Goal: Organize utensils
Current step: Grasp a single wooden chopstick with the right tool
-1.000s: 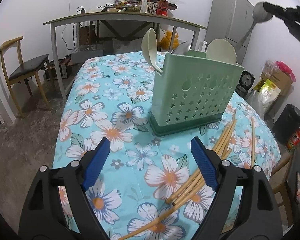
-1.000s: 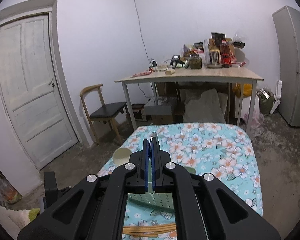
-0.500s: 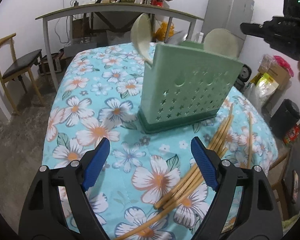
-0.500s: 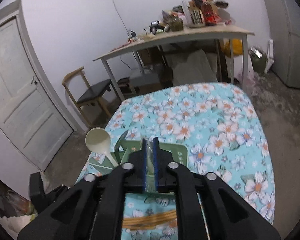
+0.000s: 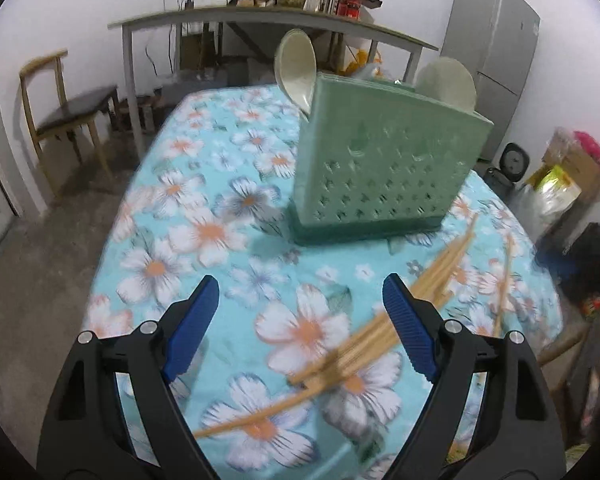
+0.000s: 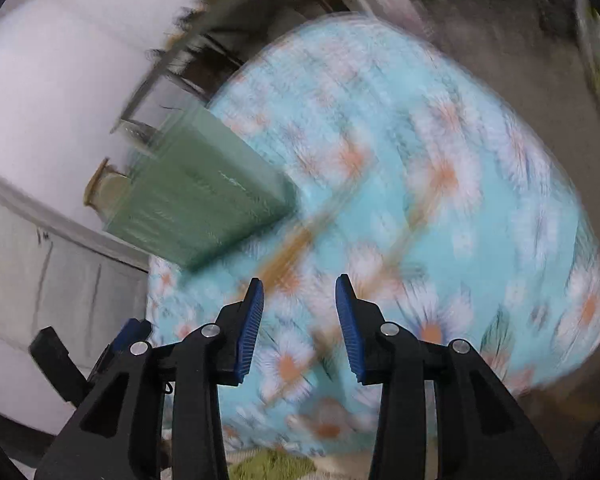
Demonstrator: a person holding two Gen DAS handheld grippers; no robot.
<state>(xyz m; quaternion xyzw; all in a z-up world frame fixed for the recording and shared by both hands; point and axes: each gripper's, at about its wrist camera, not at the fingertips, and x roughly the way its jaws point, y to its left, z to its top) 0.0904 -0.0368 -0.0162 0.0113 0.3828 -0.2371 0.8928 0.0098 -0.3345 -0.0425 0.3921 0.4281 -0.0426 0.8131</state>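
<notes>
- left gripper (image 5: pixel 298 312) hangs wide with nothing between the blue pads; it's pointed down at the flowered tablecloth (image 5: pixel 204 236), right over the near end of the chopsticks (image 5: pixel 364 344)
- right gripper (image 6: pixel 299 312) has its jaws opening, about half spread, nothing between them; that whole view is smeared with blur so don't trust fine detail there
- the task's stuff: a bundle of bamboo chopsticks lies loose on the cloth in front of the green utensil holder (image 5: pixel 384 168), running diagonally from just beside its base toward the left gripper; one more stick lies apart on the right side; two pale spoons (image 5: pixel 298 66) already stand in the holder
- what could go wrong, my guess: the sticks are thin, round and stacked, so a pinch could catch only some and roll the rest; the cloth is soft, so pads scraping down may bunch it; both grippers seem aimed at the same pile and could bump each other
- the holder looks light and tall; nudge it while dropping sticks in and it might tip
- around: wooden chair (image 5: pixel 66 112), cluttered side table (image 5: pixel 260 24), fridge (image 5: pixel 496 60), bags on the floor; none of it blocks the reach
</notes>
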